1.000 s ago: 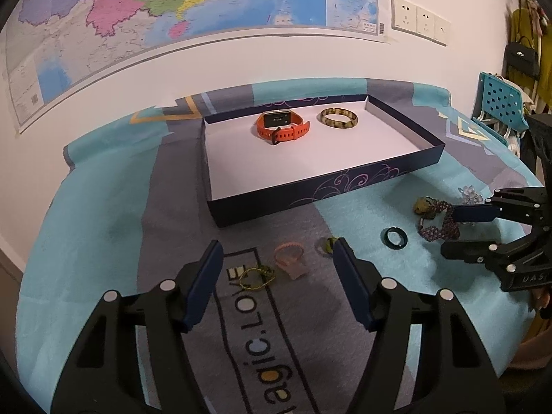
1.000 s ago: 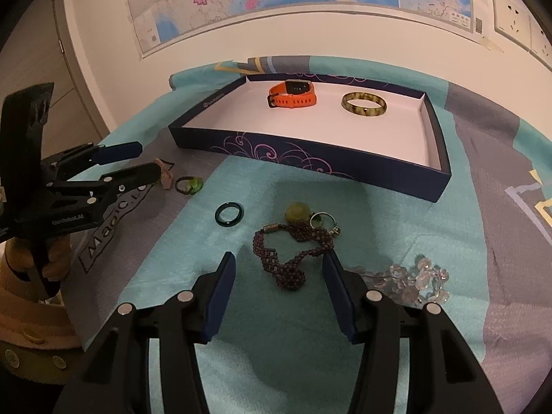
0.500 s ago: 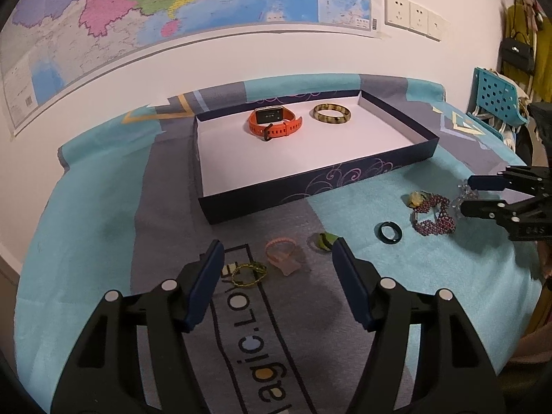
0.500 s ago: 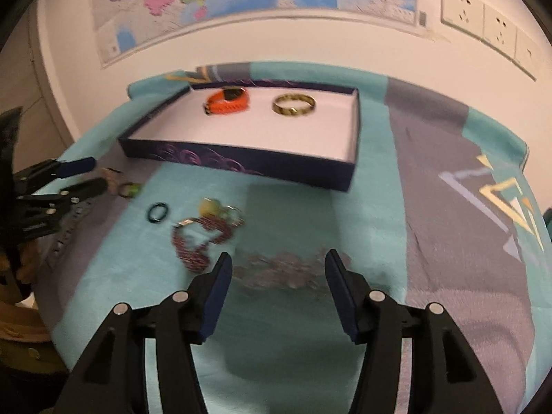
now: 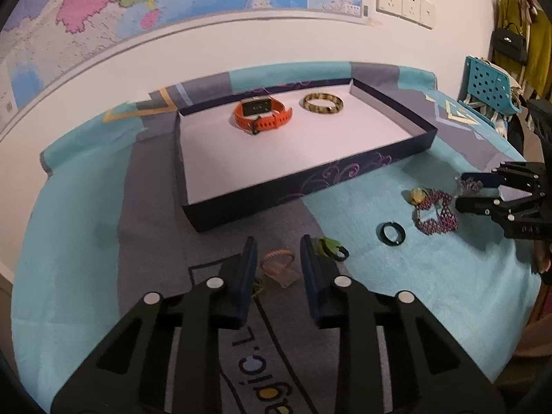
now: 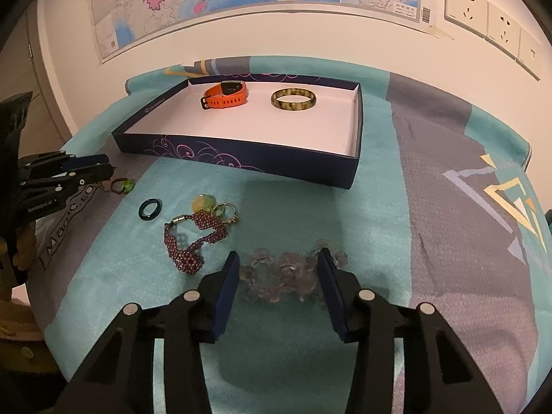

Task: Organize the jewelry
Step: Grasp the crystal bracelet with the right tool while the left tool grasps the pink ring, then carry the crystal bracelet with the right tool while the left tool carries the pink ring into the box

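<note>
**A:** Room around the edges?

**B:** Plenty inside the shallow dark-blue cardboard box [image 5: 310,189] near the table's far edge, with most of its white floor bare. Broad cloth between the box and the table's left edge, and again toward the right edge. Crowded only between the box's front wall and the near edge.

**A:** Counted?

**B:** Two pieces in the box, along its far wall: one orange strap watch [image 5: 264,115], one mottled yellow-brown bangle [image 5: 323,103]. Seven outside. One pink band [image 5: 277,262], one thin yellow-green loop [image 5: 257,284] mostly hidden, one ring with a green stone [image 5: 331,246], one black ring [image 5: 392,233], one purple beaded bracelet [image 5: 435,212]. Then one yellow stone [image 5: 416,195] touching small metal rings [image 6: 226,212], and one clear bead bracelet [image 6: 279,272] nearest the near edge.

**A:** And at the left gripper [image 5: 277,245]?

**B:** Jaws just been closing, now narrow, one either side of the pink band. No pressing seen.

**A:** At the right gripper [image 6: 278,253]?

**B:** Also just been closing, but wider apart, straddling the clear beads, with some beads spilling past the right finger. No clamping seen.

**A:** Surface and room?

**B:** Table under a teal and grey printed cloth [image 5: 103,241]. White wall behind with a coloured map [image 5: 138,3] and three socket plates [image 5: 403,1]. Past the right far corner, a blue perforated chair [image 5: 490,82] and a hanging black bag [image 5: 510,41].
</note>
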